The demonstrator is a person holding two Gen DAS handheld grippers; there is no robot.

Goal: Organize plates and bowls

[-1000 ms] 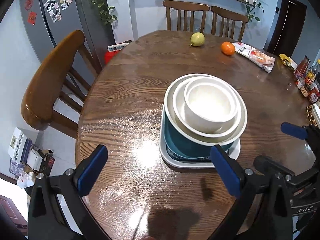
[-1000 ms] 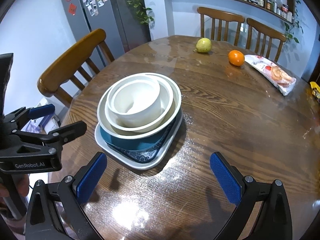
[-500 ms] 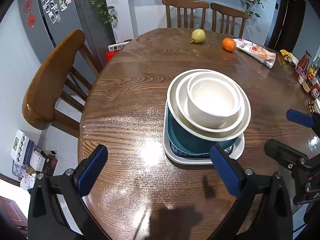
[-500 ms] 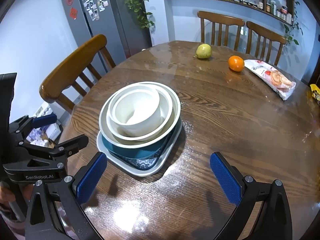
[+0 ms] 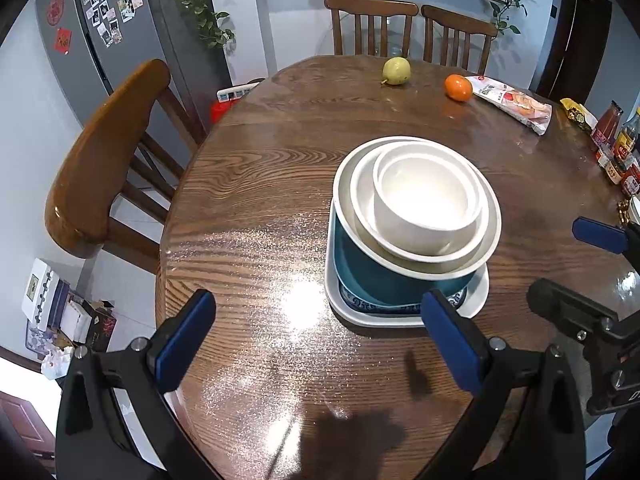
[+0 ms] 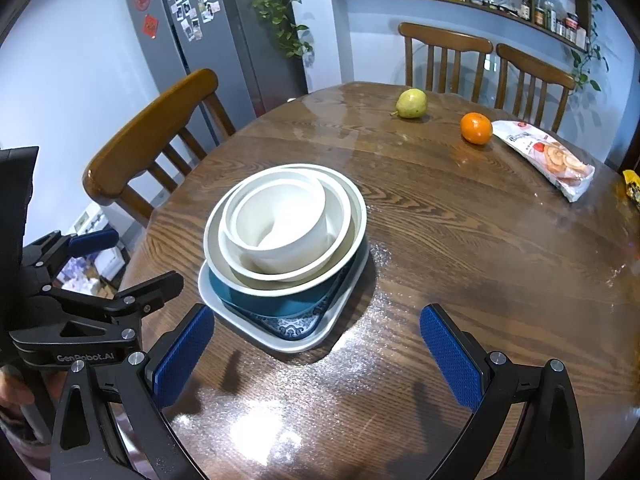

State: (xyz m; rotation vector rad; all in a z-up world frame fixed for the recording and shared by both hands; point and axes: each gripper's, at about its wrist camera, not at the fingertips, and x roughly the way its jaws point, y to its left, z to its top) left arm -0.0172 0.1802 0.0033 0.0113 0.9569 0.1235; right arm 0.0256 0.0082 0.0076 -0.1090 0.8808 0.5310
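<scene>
Left gripper [image 5: 318,336]: fingers spread wide, nothing held. Stacked bowls [image 5: 426,204] on plates [image 5: 404,304]: set toward the tabletop [image 5: 260,184] near edge; nesting judged done. Right gripper [image 6: 316,350]: fingers spread wide, nothing held.

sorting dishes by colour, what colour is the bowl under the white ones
Teal bowl, clearest in the right wrist view.

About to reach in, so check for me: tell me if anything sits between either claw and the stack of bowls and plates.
Nothing visible does. Bare table lies between the right claw and the stack, and between the left claw and it. The pear, orange and snack bag lie beyond it.
</scene>
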